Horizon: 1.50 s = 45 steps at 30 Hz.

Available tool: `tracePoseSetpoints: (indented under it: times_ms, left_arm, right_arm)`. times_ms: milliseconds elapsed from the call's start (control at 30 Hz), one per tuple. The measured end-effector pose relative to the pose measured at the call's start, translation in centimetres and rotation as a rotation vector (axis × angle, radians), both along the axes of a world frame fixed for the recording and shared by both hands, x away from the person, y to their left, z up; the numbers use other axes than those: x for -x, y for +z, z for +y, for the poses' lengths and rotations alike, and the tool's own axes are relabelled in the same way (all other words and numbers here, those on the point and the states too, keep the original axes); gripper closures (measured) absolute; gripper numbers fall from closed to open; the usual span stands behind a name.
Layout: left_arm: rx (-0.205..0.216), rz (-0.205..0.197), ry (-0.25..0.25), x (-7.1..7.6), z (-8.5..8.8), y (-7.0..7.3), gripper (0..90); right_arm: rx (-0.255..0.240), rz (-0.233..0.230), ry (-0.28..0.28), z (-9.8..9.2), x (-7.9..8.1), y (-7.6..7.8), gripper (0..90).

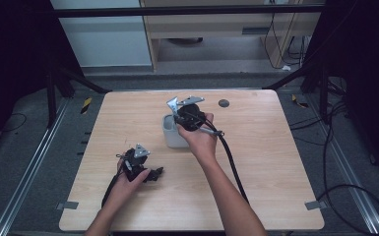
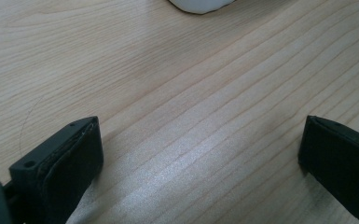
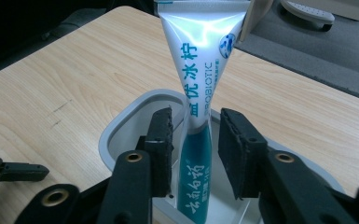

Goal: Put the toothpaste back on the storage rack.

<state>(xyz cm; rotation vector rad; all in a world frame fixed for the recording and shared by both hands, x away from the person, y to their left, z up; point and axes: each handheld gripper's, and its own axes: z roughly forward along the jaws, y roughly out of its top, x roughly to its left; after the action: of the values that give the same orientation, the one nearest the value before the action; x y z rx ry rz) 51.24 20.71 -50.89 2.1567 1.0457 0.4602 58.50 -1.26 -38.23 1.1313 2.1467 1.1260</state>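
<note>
Now your right gripper (image 3: 195, 154) straddles the silver-and-teal toothpaste tube (image 3: 198, 93) standing in the white rounded plastic cup (image 3: 121, 128), pads just clear; placing looks done, only withdrawal remains. Your left gripper (image 2: 200, 158) rests wide open on the wooden worktop (image 1: 256, 162).

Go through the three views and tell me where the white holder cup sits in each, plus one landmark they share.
High view: the white holder cup stands mid-table, just left of the right gripper.
Left gripper view: a curved white edge, probably the cup, at the top edge, centre.
Right gripper view: the cup's rim at lower centre, a toothpaste tube standing in it.
Shared landmark: the light wood table.
</note>
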Motion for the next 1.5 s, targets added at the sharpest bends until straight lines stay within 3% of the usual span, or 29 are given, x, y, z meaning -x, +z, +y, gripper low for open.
tracePoseSetpoints:
  times_ms: [333,500,867,1500]
  left_arm:
    - [0.000,-0.001,0.002,0.0,0.0,0.0,0.0]
    - [0.000,-0.001,0.002,0.0,-0.1,0.0,0.0]
    - [0.000,-0.001,0.002,0.0,-0.1,0.0,0.0]
    - [-0.001,0.001,0.001,0.0,-0.1,0.0,0.0]
  right_arm:
    - [-0.005,-0.004,-0.016,-1.2,0.8,0.7,51.3]
    - [0.000,0.009,-0.024,-2.1,1.0,0.9,37.9]
    - [0.006,-0.008,-0.023,-4.5,1.9,1.3,11.9]
    - [0.049,-0.019,-0.021,-8.6,3.5,0.2,7.5]
